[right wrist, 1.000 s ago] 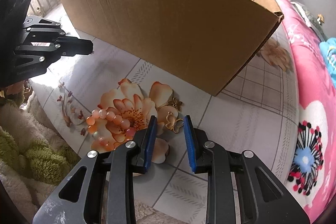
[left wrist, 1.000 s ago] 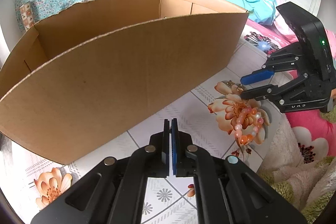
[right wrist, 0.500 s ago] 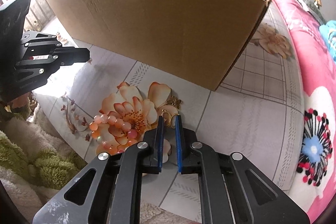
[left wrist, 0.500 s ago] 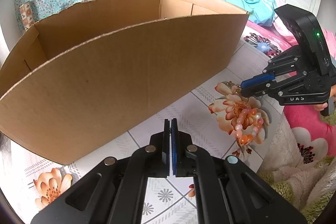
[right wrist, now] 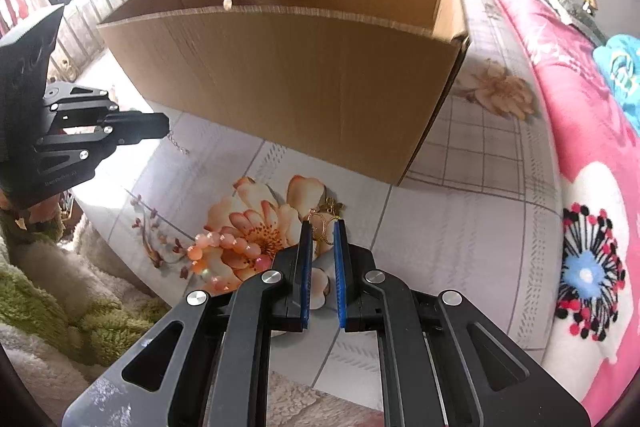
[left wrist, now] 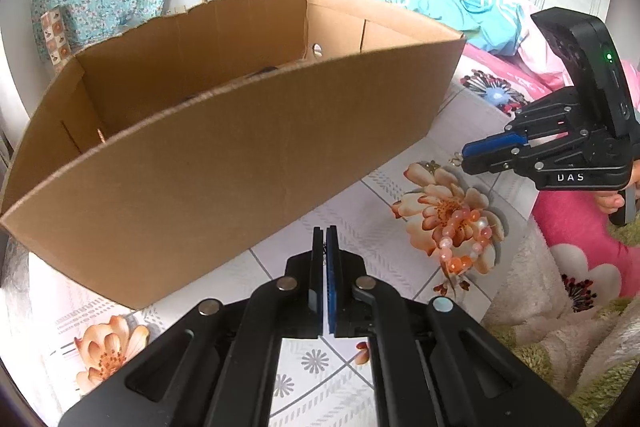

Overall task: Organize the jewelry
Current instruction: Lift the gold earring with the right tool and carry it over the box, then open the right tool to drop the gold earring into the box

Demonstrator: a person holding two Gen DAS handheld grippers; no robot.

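Note:
My right gripper (right wrist: 323,225) is shut on a gold butterfly earring (right wrist: 321,227), pinched between its blue pads just above the floral cloth. In the left wrist view the right gripper (left wrist: 464,157) shows at the right with a gold speck at its tip. A peach bead bracelet (right wrist: 224,247) (left wrist: 464,239) lies on a printed flower to its left. My left gripper (left wrist: 325,229) (right wrist: 166,125) is shut, with a thin chain (right wrist: 178,145) dangling from its tip. A big open cardboard box (left wrist: 240,167) (right wrist: 300,87) stands just behind both grippers.
The floral tablecloth (right wrist: 460,227) covers the surface under the box. A pink flowered blanket (right wrist: 580,187) lies to the right, and a green and white fuzzy blanket (right wrist: 48,299) at the near left. A turquoise bundle (left wrist: 452,7) sits behind the box.
The right jaws have narrowed onto the gold earring, and that hand has risen a little and rolled. The left gripper has stayed put and shut.

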